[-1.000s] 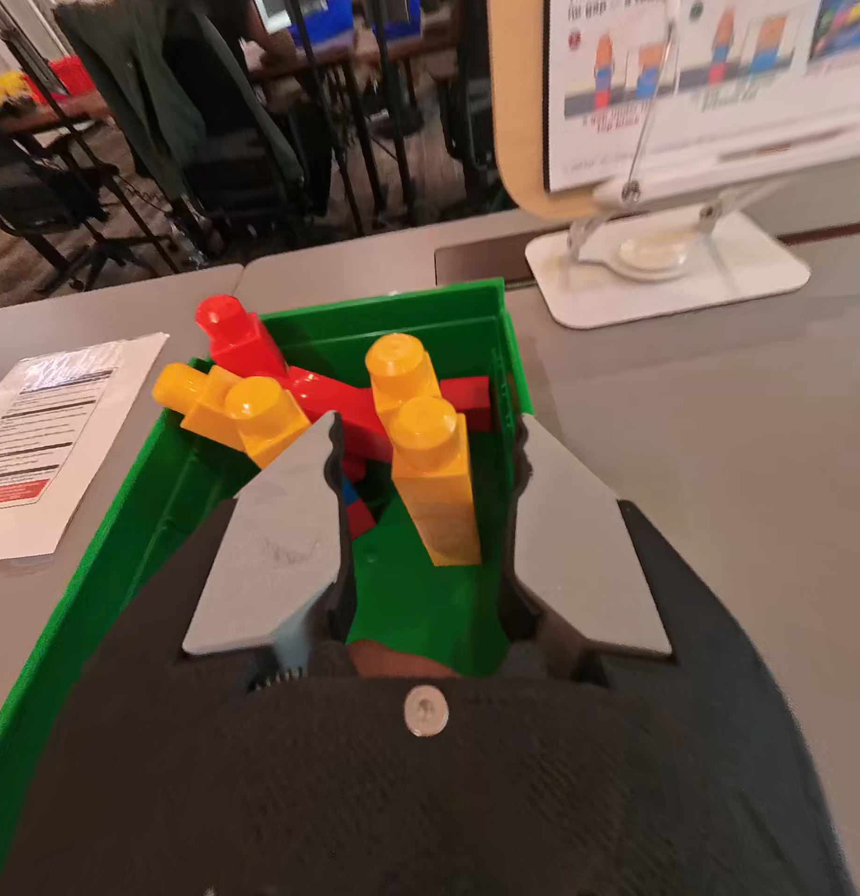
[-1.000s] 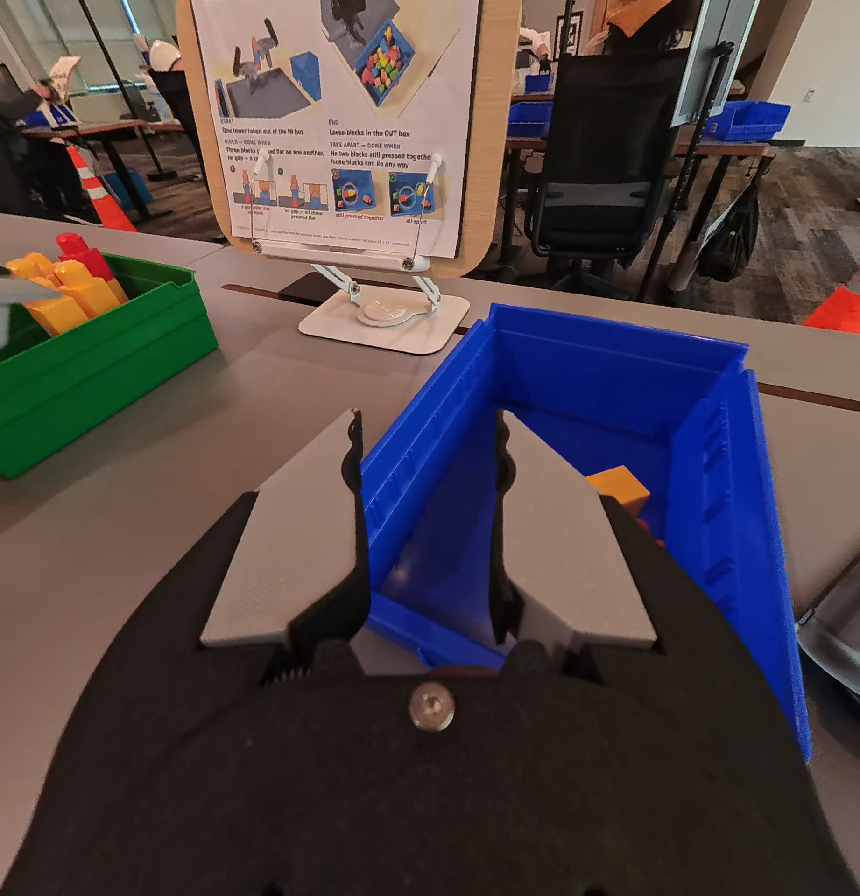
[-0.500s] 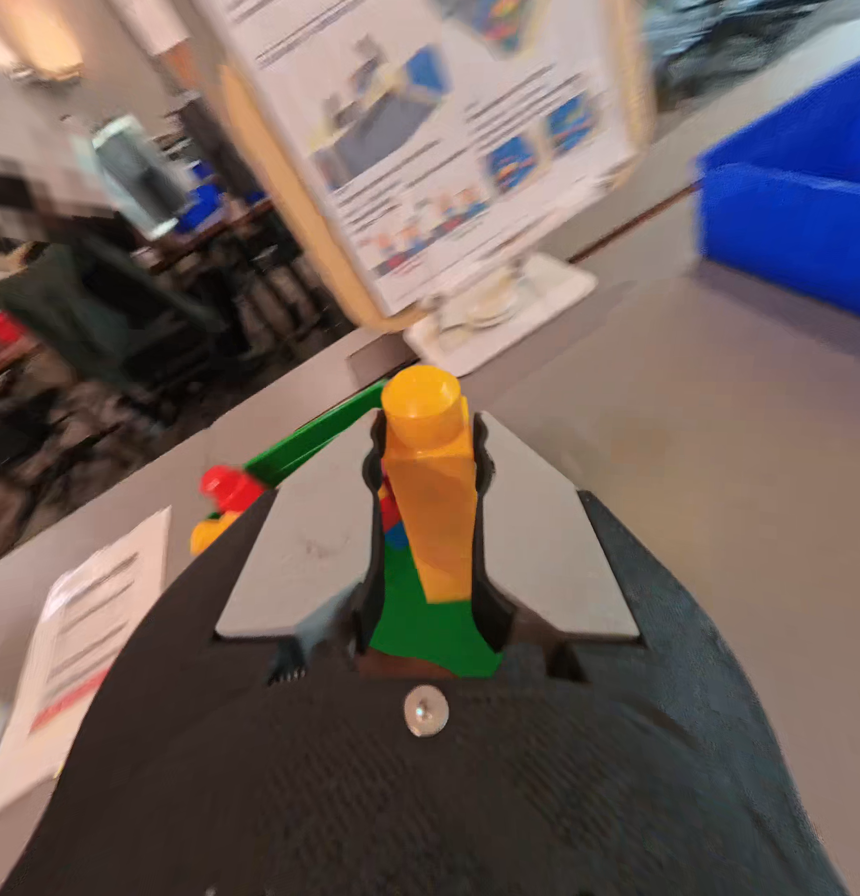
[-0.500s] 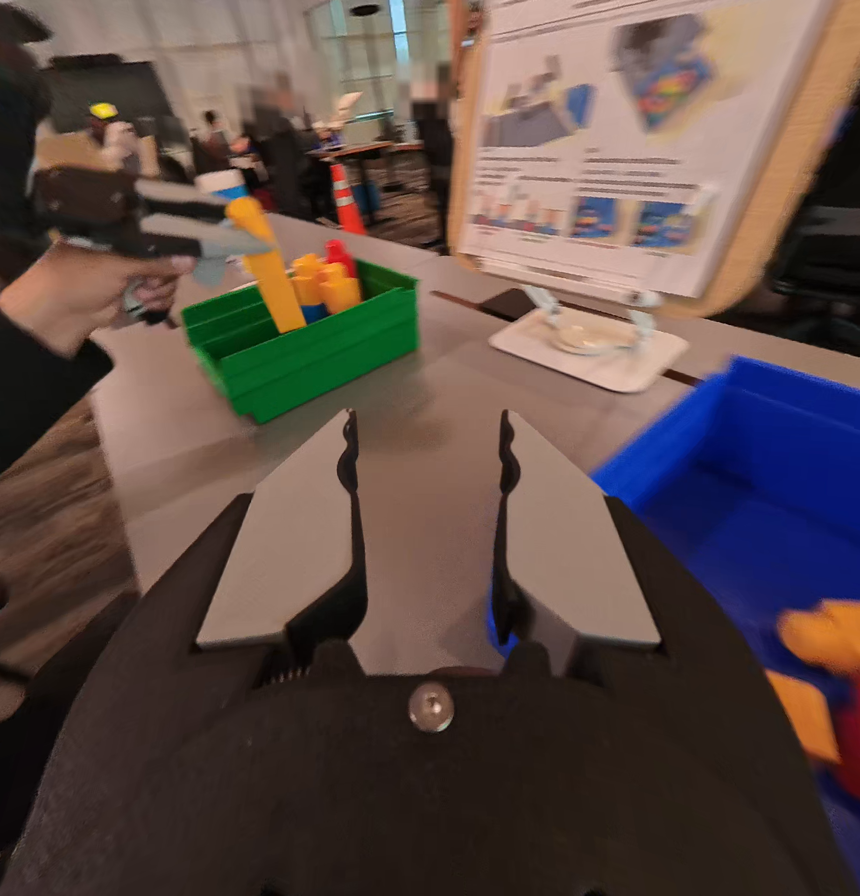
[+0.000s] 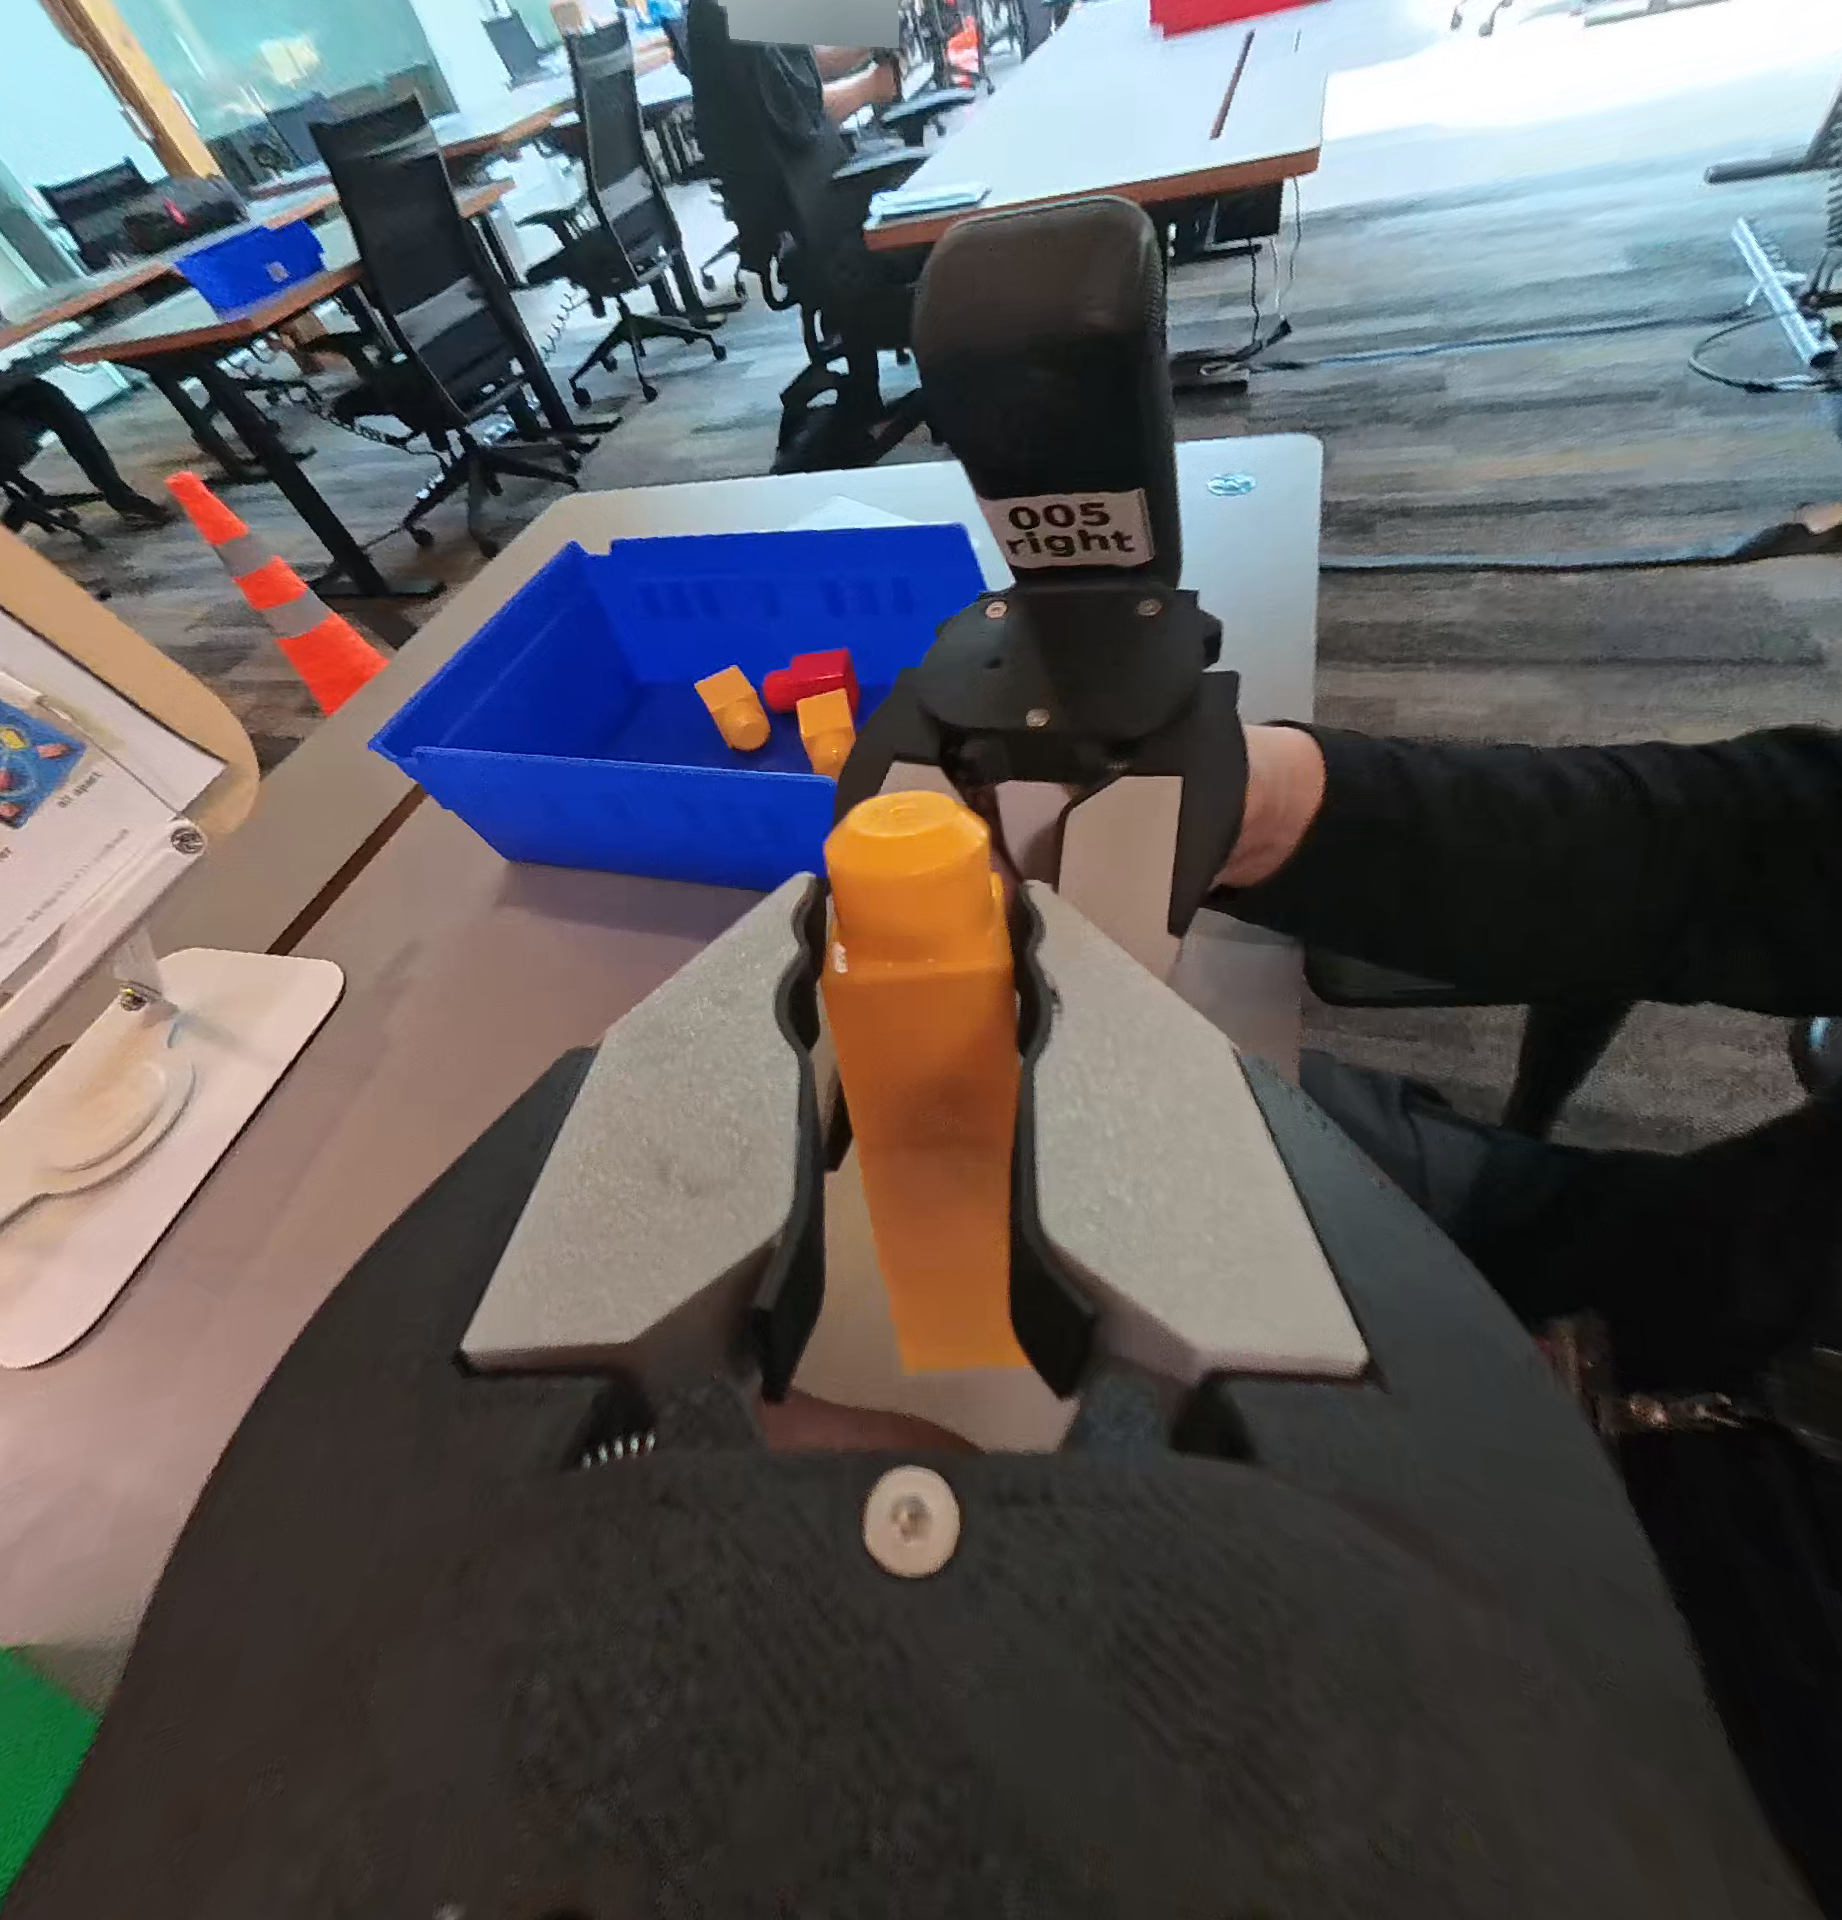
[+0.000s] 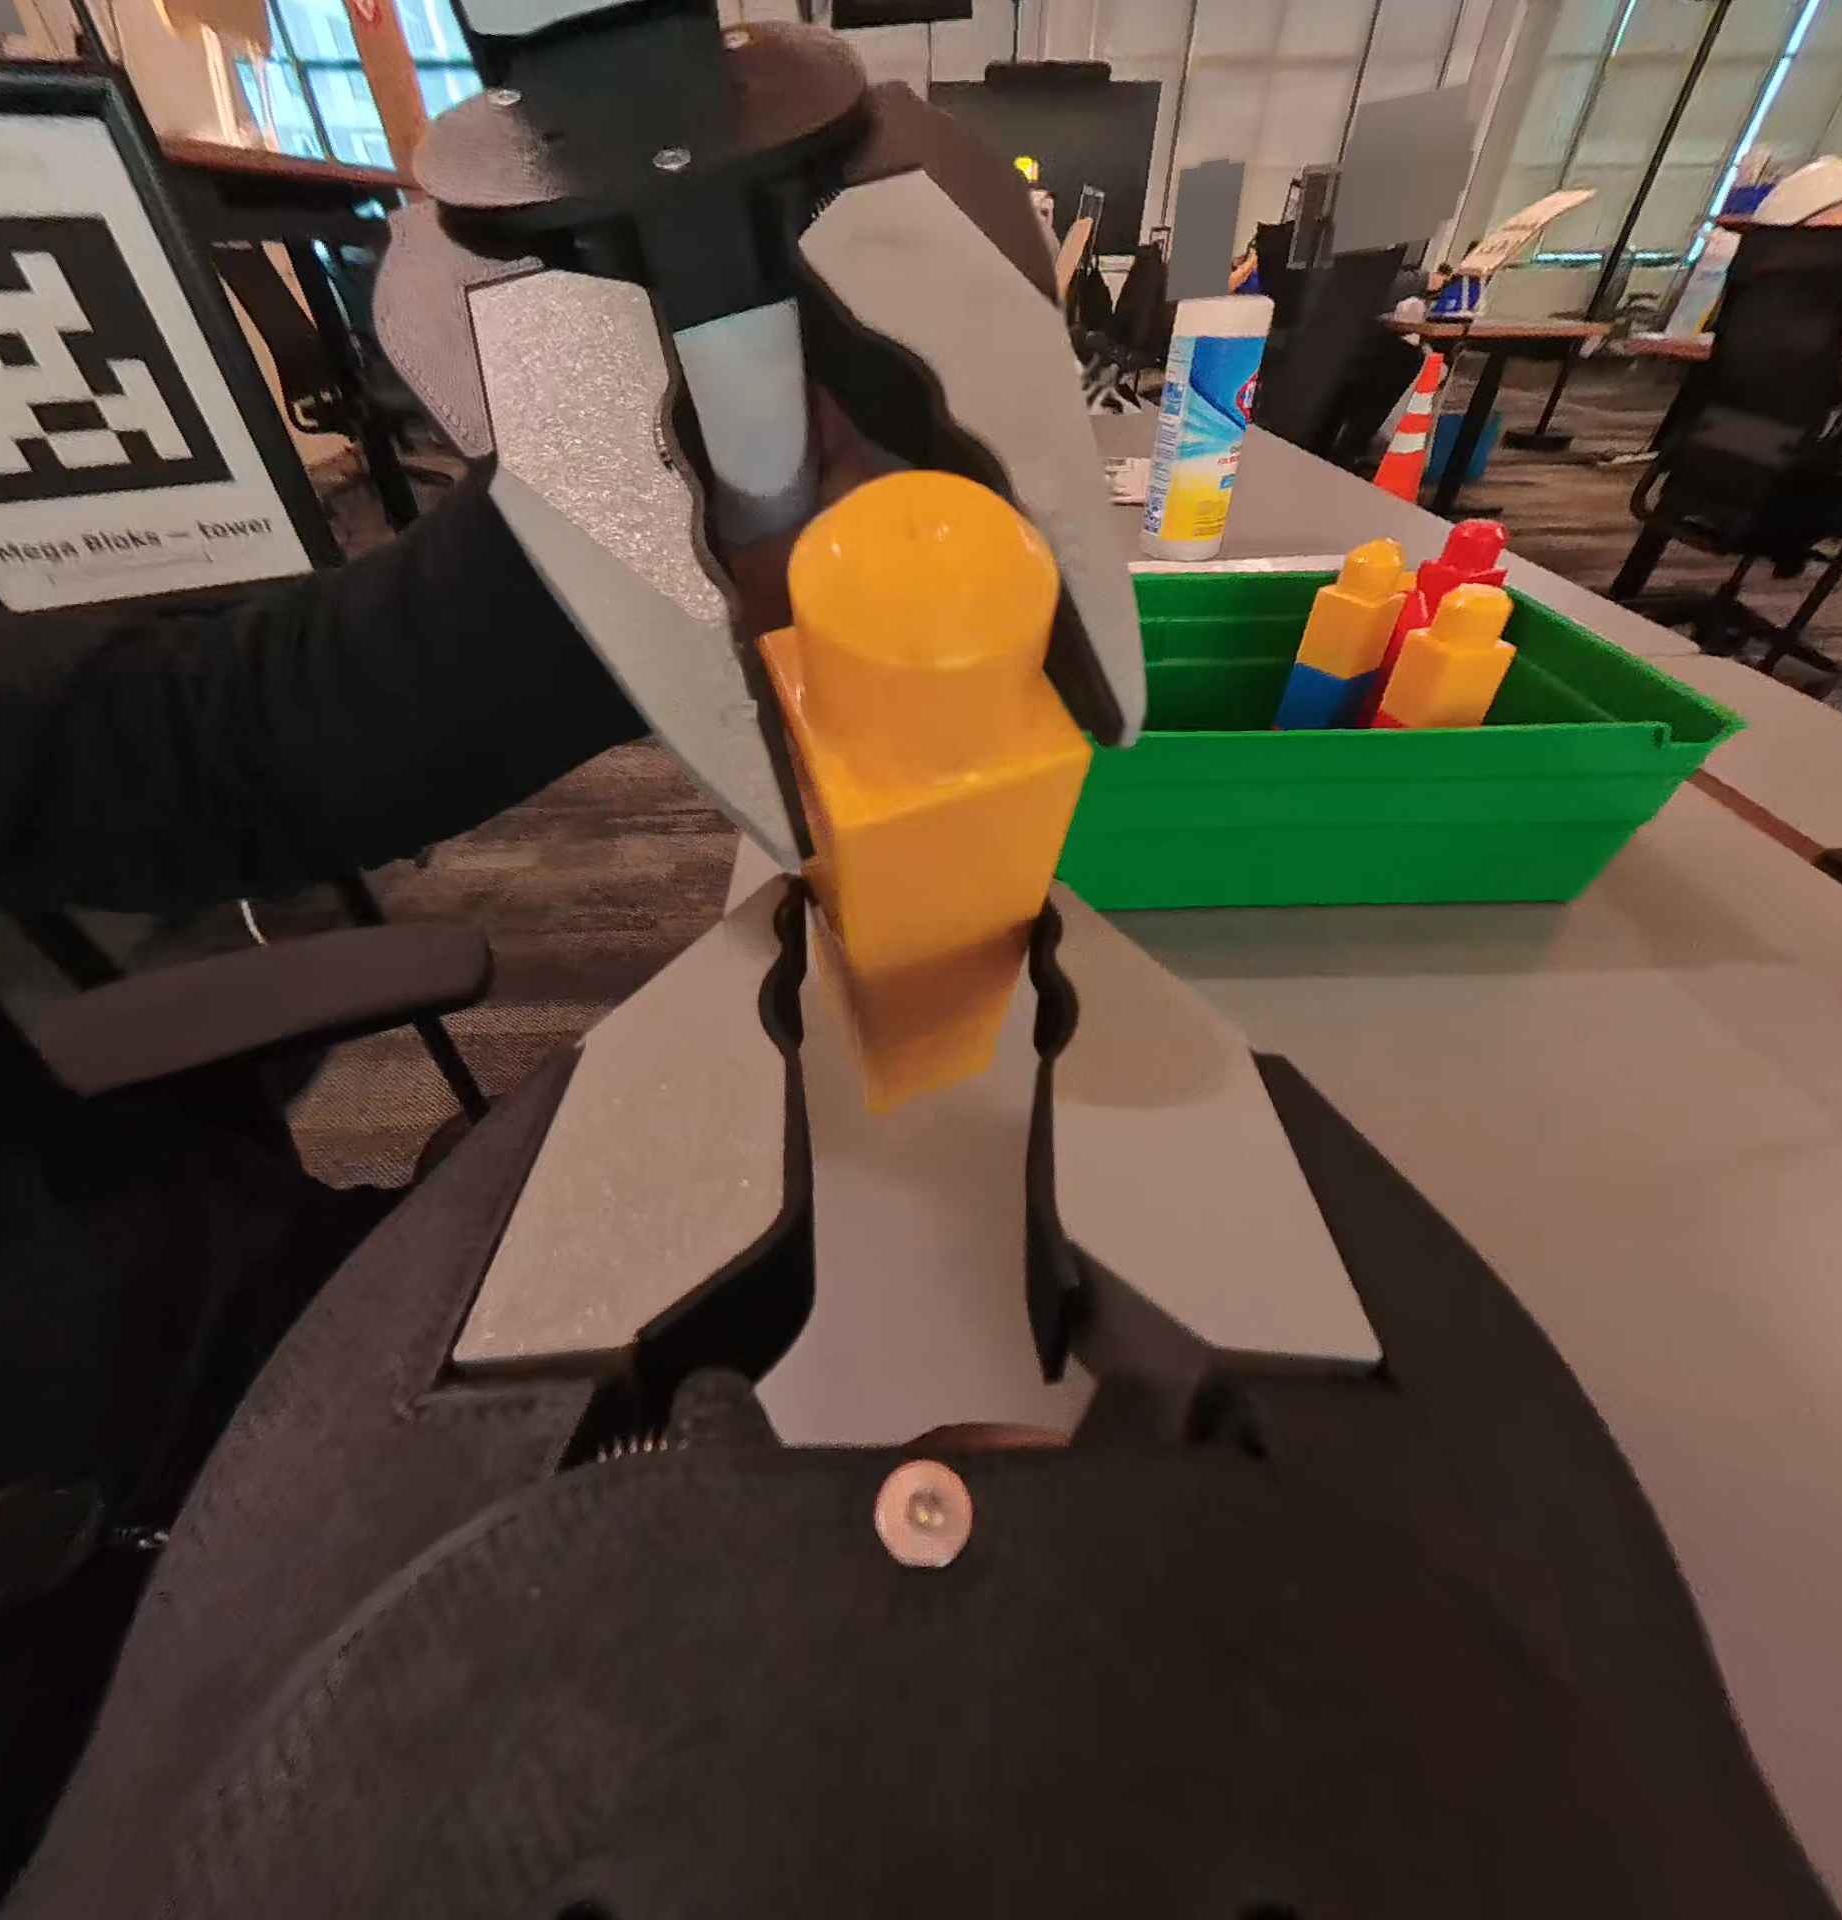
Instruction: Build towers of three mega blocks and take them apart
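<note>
A yellow mega block tower is held in the air between both grippers. My left gripper is shut on its upper part, stud pointing away from the camera. In the right wrist view the left gripper comes down from above onto the tower. My right gripper is closed on the tower's lower end at its fingertips. It also shows in the left wrist view, facing me. The blue bin holds two yellow blocks and a red block. The green bin holds several more towers.
An instruction sheet on a white stand stands at the left of the grey table. A wipes canister stands behind the green bin. A marker board is at the left. A person's black sleeve reaches in from the right. The grippers' ends are close to 6 cm from one another.
My left gripper closed on the yellow tower, lifted it out of the green bin and swung right. My right gripper left the blue bin, swung left and closed on the tower's lower end.
</note>
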A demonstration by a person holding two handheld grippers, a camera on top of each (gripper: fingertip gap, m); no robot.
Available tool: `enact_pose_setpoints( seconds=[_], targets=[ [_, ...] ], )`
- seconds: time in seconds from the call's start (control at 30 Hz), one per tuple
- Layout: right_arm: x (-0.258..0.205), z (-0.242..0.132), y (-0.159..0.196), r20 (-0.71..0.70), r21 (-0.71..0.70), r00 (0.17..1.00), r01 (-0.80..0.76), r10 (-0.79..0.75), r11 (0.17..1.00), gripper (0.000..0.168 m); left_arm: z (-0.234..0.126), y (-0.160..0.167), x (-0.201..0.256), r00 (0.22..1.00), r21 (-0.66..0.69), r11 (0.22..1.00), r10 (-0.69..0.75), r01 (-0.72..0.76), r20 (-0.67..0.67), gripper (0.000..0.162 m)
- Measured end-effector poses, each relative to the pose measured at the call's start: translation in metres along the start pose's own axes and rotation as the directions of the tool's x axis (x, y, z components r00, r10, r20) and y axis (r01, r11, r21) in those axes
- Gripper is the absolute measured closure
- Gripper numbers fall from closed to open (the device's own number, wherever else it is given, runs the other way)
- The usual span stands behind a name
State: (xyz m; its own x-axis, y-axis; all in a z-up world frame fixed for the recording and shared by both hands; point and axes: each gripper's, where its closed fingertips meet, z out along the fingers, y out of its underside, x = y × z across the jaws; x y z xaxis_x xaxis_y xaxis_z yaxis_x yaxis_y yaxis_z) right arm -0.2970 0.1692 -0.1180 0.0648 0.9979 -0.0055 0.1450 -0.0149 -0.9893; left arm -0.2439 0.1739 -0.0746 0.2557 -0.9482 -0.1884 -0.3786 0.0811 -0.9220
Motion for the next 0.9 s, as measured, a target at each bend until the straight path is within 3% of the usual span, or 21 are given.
enact_pose_setpoints(
  seconds=[0.1,0.17,0.27,0.4,0.5,0.53,0.6,0.8,0.9],
  targets=[
    [0.011,-0.007,0.005,-0.018,-0.015,0.999,-0.05,0.05,0.999,0.13,0.0,0.001,-0.015,0.997,0.07,0.995,-0.069,0.066,0.039,0.125],
    [0.025,-0.015,0.004,-0.063,0.012,0.995,-0.082,0.083,0.997,0.135,-0.002,0.008,-0.028,0.99,0.109,0.987,-0.126,0.119,0.067,0.1],
    [0.037,-0.029,0.0,-0.055,0.076,0.986,-0.15,0.154,0.986,0.135,0.0,0.033,-0.038,0.976,0.121,0.972,-0.211,0.203,0.06,0.106],
    [0.047,-0.043,-0.009,-0.04,0.171,0.976,-0.206,0.216,0.963,0.135,0.021,0.067,-0.03,0.959,0.081,0.956,-0.283,0.282,0.002,0.094],
    [0.042,-0.039,-0.012,-0.001,0.195,0.974,-0.222,0.227,0.955,0.135,0.038,0.069,-0.018,0.957,0.086,0.954,-0.286,0.289,-0.044,0.089],
    [0.04,-0.035,-0.011,-0.001,0.187,0.977,-0.21,0.214,0.96,0.135,0.042,0.066,-0.015,0.957,0.095,0.953,-0.284,0.289,-0.059,0.09],
    [0.04,-0.028,-0.005,-0.032,0.152,0.981,-0.186,0.193,0.971,0.135,0.049,0.062,-0.012,0.96,0.118,0.954,-0.272,0.277,-0.062,0.115],
    [0.043,-0.035,0.017,-0.066,0.004,0.985,-0.158,0.158,0.987,0.133,0.058,0.077,-0.012,0.98,0.033,0.98,-0.197,0.197,-0.018,0.12],
    [0.049,-0.042,0.014,-0.098,0.028,0.983,-0.151,0.153,0.988,0.127,0.067,0.092,-0.007,0.989,-0.052,0.988,-0.146,0.145,-0.016,0.126]
  ],
)
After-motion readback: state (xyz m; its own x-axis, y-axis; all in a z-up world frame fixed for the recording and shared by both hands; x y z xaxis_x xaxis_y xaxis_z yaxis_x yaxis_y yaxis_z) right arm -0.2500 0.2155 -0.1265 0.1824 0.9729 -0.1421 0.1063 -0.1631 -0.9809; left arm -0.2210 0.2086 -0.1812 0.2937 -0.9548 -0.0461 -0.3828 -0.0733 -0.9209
